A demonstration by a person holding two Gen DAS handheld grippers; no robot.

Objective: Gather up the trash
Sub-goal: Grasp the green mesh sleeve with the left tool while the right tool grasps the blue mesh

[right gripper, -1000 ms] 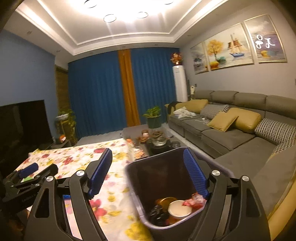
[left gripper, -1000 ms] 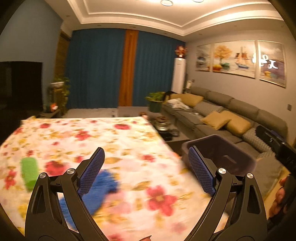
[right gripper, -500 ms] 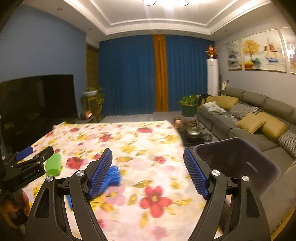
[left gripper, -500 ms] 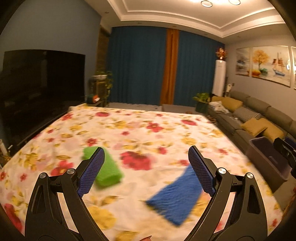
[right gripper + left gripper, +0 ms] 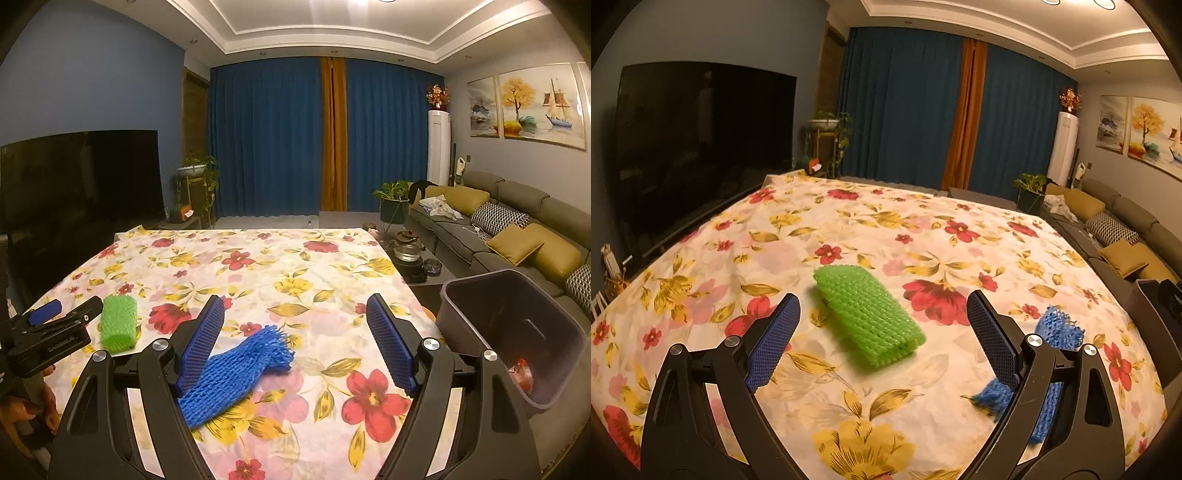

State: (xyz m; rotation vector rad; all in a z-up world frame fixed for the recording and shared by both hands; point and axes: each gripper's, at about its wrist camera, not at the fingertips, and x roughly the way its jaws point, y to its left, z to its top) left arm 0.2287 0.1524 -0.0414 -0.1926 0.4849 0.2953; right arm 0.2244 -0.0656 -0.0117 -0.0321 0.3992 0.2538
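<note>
Table: flowered cloth (image 5: 923,229)
Green net (image 5: 866,314): ahead of left gripper (image 5: 882,343), jaws wide, empty
Blue net (image 5: 236,369): by right gripper (image 5: 295,350), jaws wide, empty

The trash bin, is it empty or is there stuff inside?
Not empty: the trash bin has reddish trash at its bottom.

Surface: tabletop (image 5: 332,280) under a floral cloth
Green foam net (image 5: 866,319): left of middle
Blue foam net (image 5: 236,371): near front edge
</note>
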